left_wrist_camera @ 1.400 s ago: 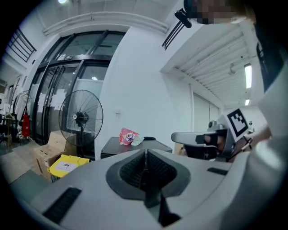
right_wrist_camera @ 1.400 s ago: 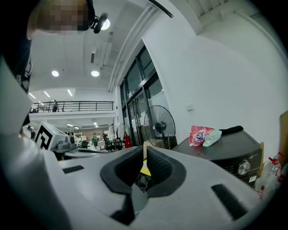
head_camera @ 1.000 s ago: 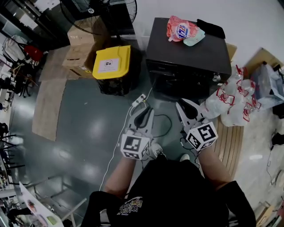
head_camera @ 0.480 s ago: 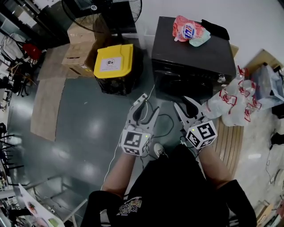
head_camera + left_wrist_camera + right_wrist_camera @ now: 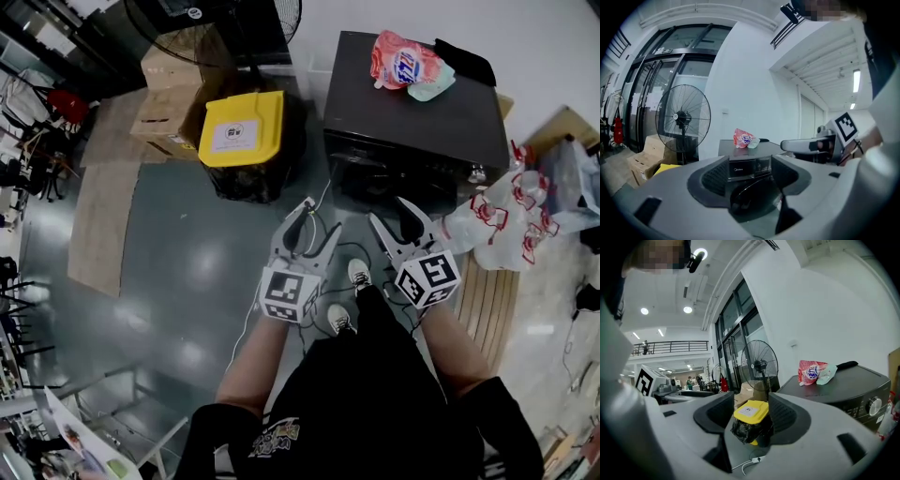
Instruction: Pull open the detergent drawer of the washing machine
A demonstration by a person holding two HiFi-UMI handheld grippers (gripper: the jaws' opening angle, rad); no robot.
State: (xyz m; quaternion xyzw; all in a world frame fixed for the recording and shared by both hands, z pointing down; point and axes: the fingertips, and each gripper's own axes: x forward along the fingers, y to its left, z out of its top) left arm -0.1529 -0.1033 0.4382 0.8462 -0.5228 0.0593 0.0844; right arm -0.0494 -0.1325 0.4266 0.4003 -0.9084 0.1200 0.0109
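The dark washing machine [image 5: 412, 112] stands against the far wall. Its detergent drawer front [image 5: 739, 168] sits flush in the top control strip, above the round door [image 5: 752, 192]. My left gripper [image 5: 317, 222] is held out over the floor, a short way in front of the washer's left corner. Its jaws are opening and nothing is between them; they frame the control strip in the left gripper view. My right gripper [image 5: 394, 216] is level with it before the washer's front, jaws also opening and empty. The right gripper view looks past the washer [image 5: 843, 385] at the bin.
A red detergent pouch [image 5: 401, 61] and a black object [image 5: 464, 58] lie on the washer's top. A yellow-lidded bin [image 5: 239, 131] stands left of the washer, with cardboard boxes [image 5: 173, 89] and a fan [image 5: 683, 117] behind it. Plastic bags [image 5: 511, 220] are heaped to the right. A cable [image 5: 349, 251] crosses the floor.
Both grippers' jaws have spread from nearly shut to wide. Both grippers have moved forward toward the washer, and the person's feet have stepped closer.
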